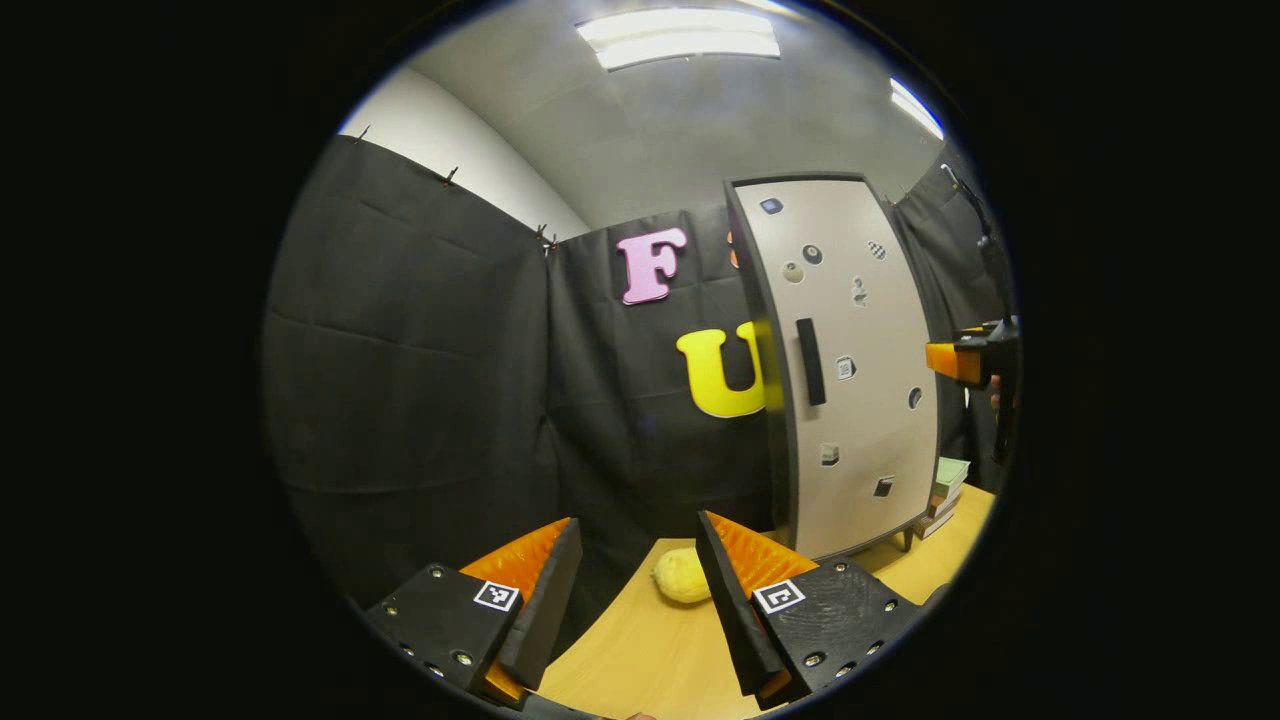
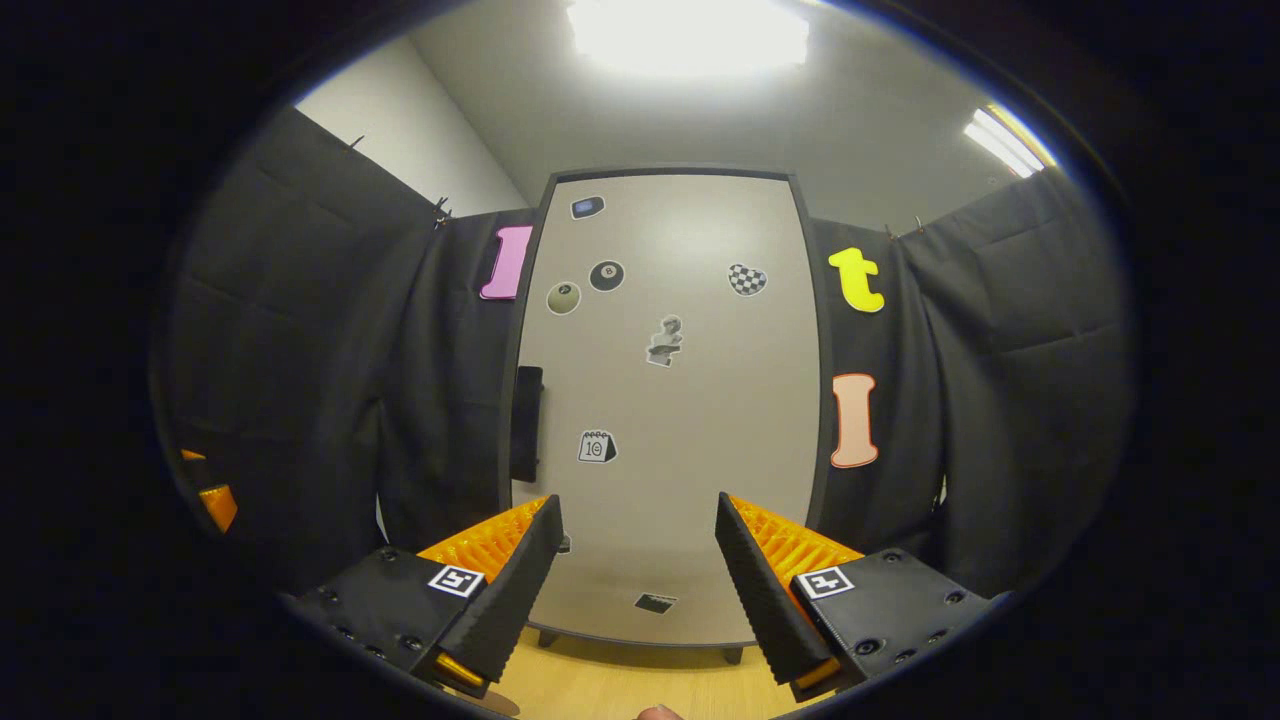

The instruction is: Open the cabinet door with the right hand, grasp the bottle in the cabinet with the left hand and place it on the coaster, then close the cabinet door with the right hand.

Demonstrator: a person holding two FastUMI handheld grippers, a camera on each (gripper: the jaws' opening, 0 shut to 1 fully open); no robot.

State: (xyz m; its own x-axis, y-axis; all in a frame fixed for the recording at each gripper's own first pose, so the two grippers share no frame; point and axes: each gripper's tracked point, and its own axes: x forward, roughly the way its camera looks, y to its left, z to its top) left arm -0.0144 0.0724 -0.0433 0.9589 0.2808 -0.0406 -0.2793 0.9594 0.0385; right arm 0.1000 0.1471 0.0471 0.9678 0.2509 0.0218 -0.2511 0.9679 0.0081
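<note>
A tall pale cabinet [image 2: 680, 400] with a dark frame stands on the wooden table [image 2: 620, 685], its door shut. The dark vertical handle [image 2: 526, 422] runs along the door's left edge. My right gripper [image 2: 636, 520] is open, facing the door from a short way off, with nothing between its fingers. In the left gripper view the cabinet [image 1: 850, 370] is at the right with its handle [image 1: 810, 361] facing me. My left gripper [image 1: 638, 535] is open above the table, left of the cabinet. The right gripper [image 1: 965, 360] enters that view at the far right edge.
A yellowish round object [image 1: 682, 575] lies on the table [image 1: 650, 650] near the cabinet's left foot. A stack of books [image 1: 945, 490] sits to the right of the cabinet. Several stickers dot the door. Black cloth walls close in on both sides.
</note>
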